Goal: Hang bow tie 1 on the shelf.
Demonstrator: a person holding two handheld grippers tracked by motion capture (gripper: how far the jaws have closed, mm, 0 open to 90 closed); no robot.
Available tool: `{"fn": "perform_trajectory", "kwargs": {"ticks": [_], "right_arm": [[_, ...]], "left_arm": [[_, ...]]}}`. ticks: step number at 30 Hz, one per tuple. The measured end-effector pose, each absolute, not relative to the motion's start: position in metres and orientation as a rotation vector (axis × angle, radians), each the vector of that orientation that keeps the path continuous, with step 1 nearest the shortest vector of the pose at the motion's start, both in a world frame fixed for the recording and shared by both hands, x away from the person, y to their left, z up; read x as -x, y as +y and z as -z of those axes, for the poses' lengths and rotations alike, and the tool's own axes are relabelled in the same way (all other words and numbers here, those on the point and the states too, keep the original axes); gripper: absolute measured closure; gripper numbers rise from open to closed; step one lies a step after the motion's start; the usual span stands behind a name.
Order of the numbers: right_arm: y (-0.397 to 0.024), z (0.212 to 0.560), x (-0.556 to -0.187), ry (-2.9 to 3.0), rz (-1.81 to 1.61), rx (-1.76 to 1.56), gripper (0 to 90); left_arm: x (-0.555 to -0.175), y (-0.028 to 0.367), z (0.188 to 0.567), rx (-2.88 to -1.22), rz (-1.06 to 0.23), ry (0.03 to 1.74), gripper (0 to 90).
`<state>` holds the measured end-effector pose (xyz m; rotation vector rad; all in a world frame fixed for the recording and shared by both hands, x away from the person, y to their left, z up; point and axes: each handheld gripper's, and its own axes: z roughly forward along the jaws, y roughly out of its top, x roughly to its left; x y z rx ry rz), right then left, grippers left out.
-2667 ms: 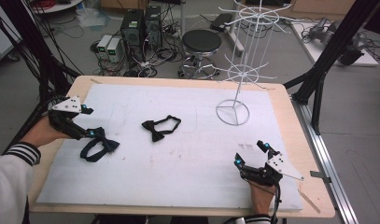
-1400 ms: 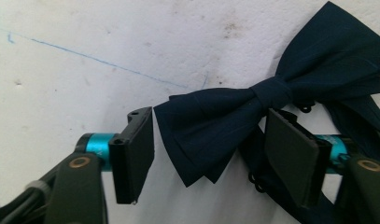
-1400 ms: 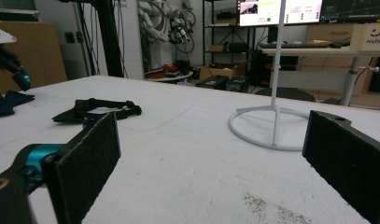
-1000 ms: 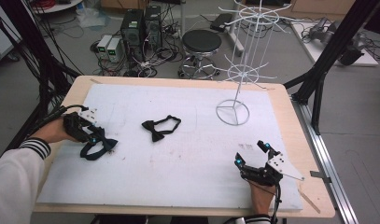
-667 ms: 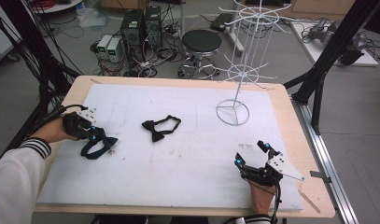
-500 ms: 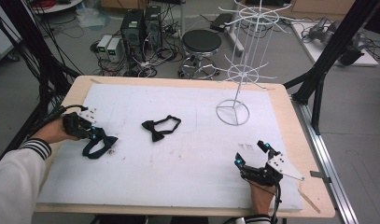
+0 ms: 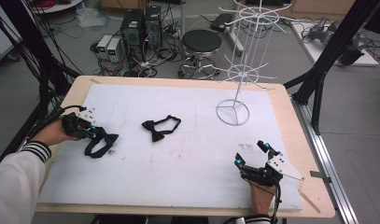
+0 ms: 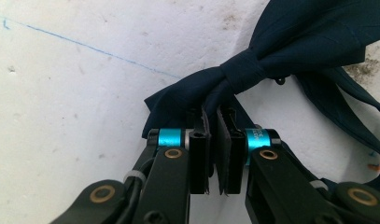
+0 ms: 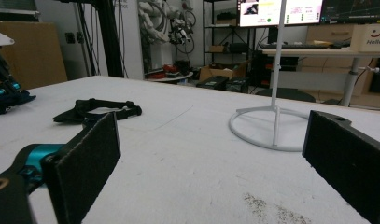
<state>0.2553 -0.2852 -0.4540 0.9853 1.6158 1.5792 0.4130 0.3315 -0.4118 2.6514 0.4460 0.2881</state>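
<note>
We see the left gripper clenched on a dark navy bow tie's wing, its knot tight. The right gripper rests on the tabletop, jaws spread wide.

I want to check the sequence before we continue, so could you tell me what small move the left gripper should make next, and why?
Probably a short lift. The left gripper has its jaws shut on a wing of the dark bow tie, which lies on the white mat. Raising it would free it for carrying toward the white wire rack.
</note>
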Motion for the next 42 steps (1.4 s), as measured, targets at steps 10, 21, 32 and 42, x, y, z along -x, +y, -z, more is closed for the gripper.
{"fn": "perform_trajectory", "kwargs": {"ticks": [10,21,32,42], "right_arm": [[-0.286,0.454,-0.255,1.614,-1.584,-0.983,3.4],[-0.287,0.453,-0.259,1.623,-1.595,-1.02,3.4],[-0.287,0.439,-0.264,1.648,-1.644,-1.002,3.4],[-0.279,0.415,-0.268,1.725,-1.764,-0.941,3.4]], "left_arm": [[-0.406,0.335,0.401,-2.563,-0.309,0.534,84.0],[-0.392,0.329,0.383,-2.445,-0.353,0.623,83.7],[-0.373,0.305,0.36,-2.336,-0.358,0.614,83.6],[-0.362,0.282,0.354,-2.264,-0.337,0.543,83.6]]}}
